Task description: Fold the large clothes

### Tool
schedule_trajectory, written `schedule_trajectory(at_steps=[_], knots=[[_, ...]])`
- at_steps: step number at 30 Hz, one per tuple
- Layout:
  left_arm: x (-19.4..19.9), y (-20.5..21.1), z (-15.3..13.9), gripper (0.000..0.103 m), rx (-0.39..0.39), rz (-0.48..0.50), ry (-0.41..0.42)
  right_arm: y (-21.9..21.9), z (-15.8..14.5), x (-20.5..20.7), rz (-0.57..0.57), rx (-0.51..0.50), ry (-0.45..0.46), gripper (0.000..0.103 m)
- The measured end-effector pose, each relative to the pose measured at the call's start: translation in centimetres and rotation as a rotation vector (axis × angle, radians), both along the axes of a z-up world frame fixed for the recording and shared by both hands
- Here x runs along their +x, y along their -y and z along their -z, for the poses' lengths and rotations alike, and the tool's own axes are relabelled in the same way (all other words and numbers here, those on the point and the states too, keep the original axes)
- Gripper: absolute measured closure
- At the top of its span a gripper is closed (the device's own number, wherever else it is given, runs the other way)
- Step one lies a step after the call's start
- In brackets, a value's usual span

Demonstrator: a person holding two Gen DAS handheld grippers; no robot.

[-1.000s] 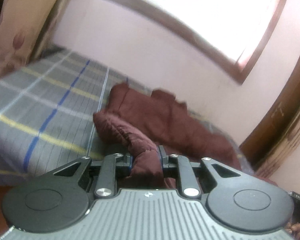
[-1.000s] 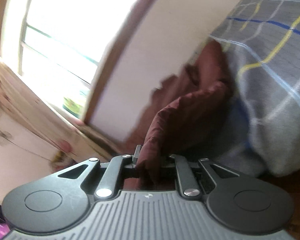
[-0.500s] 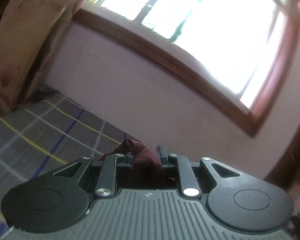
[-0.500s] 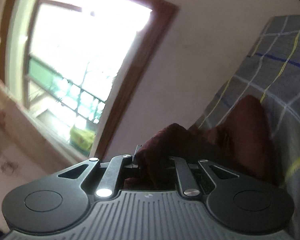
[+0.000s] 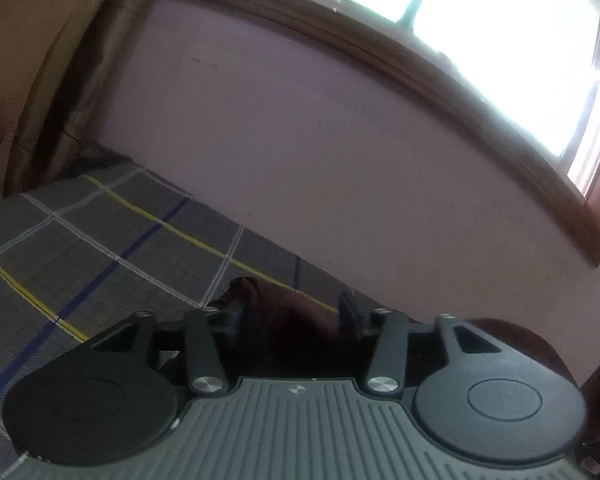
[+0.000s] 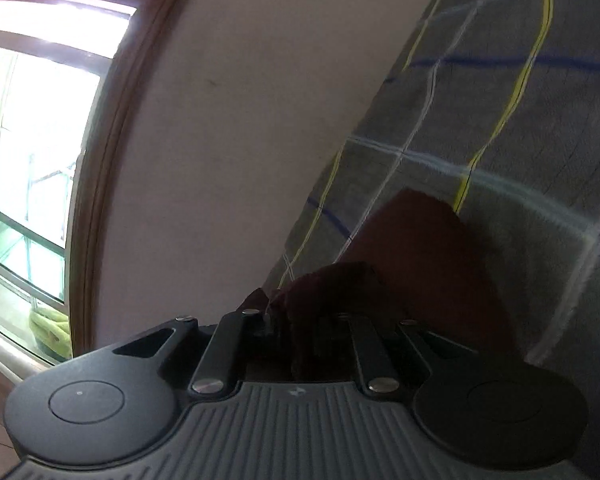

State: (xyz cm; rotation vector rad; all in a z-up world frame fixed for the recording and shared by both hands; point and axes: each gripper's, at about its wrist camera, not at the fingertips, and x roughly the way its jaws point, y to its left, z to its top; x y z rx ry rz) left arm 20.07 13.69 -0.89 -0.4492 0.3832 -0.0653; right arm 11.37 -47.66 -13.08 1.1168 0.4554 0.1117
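While the maroon garment bunches between them, the fingers of our left gripper pinch it above the checked bed. Our right gripper likewise clamps a fold of the cloth, which trails toward 1 o'clock against the bedsheet; a window glares at 1 o'clock.

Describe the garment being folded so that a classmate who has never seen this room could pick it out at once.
Find the bed under the window, spread with a grey sheet checked in yellow, blue and white. The maroon garment lies on it, gripped by the left gripper and the right gripper. It is the only plain dark red cloth there.
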Motion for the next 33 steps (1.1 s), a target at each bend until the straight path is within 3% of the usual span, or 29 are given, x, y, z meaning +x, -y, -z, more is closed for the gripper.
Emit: schedule_trajectory(at_steps=[1, 3, 4, 5, 6, 7, 8, 10, 11, 13, 14, 15, 17, 21, 24, 27, 30, 33], knots=[[-0.3, -0.1, -0.1, 0.02, 0.0, -0.006, 0.014, -0.1, -0.1, 0.1, -0.006, -0.018, 0.011, 0.089], [-1.9, -0.4, -0.6, 0.0, 0.021, -0.08, 0.075, 0.1, -0.3, -0.2, -0.011, 0.0, 0.039, 0.08], [-2.7, -0.6, -1.0, 0.0, 0.033, -0.109, 0.106, 0.3, -0.6, -0.7, -0.006, 0.021, 0.061, 0.076], [-3.4, -0.8, -1.5, 0.0, 0.05, -0.11, 0.129, 0.7, -1.3, -1.7, 0.009, 0.027, 0.085, 0.062], [-3.9, -0.9, -1.9, 0.0, 0.063, -0.097, 0.139, 1.0, -2.1, -2.4, 0.03, 0.009, 0.108, 0.04], [-4.3, -1.1, -2.4, 0.0, 0.076, -0.079, 0.139, 1.1, -3.0, -3.4, 0.054, -0.029, 0.135, 0.03], [-4.7, -1.1, -2.9, 0.0, 0.084, -0.06, 0.129, 1.0, -4.4, -4.4, 0.073, -0.086, 0.162, 0.024], [-5.5, -0.6, -3.8, 0.008, 0.084, 0.018, 0.13, 0.2, -7.3, -5.9, 0.051, -0.22, 0.217, 0.024], [-6.0, 0.1, -4.3, 0.013, 0.106, 0.066, 0.135, -0.7, -8.9, -6.7, 0.032, -0.312, 0.249, 0.027], [-6.7, 2.9, -5.2, 0.055, 0.214, 0.189, 0.137, -3.8, -11.8, -7.6, -0.058, -0.531, 0.292, 0.051], [-7.0, 4.4, -5.5, 0.063, 0.257, 0.263, 0.135, -5.8, -12.7, -7.4, -0.131, -0.628, 0.293, 0.07], [-7.1, 6.1, -5.5, 0.066, 0.295, 0.348, 0.121, -8.0, -13.2, -7.0, -0.212, -0.713, 0.286, 0.081], [-6.5, 9.1, -4.9, 0.073, 0.342, 0.438, 0.075, -12.1, -13.2, -6.0, -0.35, -0.872, 0.283, 0.089], [-3.3, 12.2, -3.2, 0.075, 0.445, 0.477, 0.071, -17.4, -11.7, -2.5, -0.511, -1.086, 0.265, 0.094], [0.3, 12.4, -1.8, 0.075, 0.489, 0.445, 0.028, -17.9, -10.6, 0.3, -0.555, -1.123, 0.223, 0.097], [4.2, 11.1, 0.1, 0.076, 0.477, 0.398, -0.065, -17.3, -9.0, 3.0, -0.564, -1.127, 0.176, 0.098], [6.9, 8.8, 2.7, 0.077, 0.35, 0.362, -0.173, -16.6, -6.9, 4.3, -0.575, -1.087, 0.134, 0.099], [7.3, 7.5, 4.6, 0.08, 0.285, 0.344, -0.176, -16.1, -5.6, 5.1, -0.585, -1.024, 0.118, 0.102]])
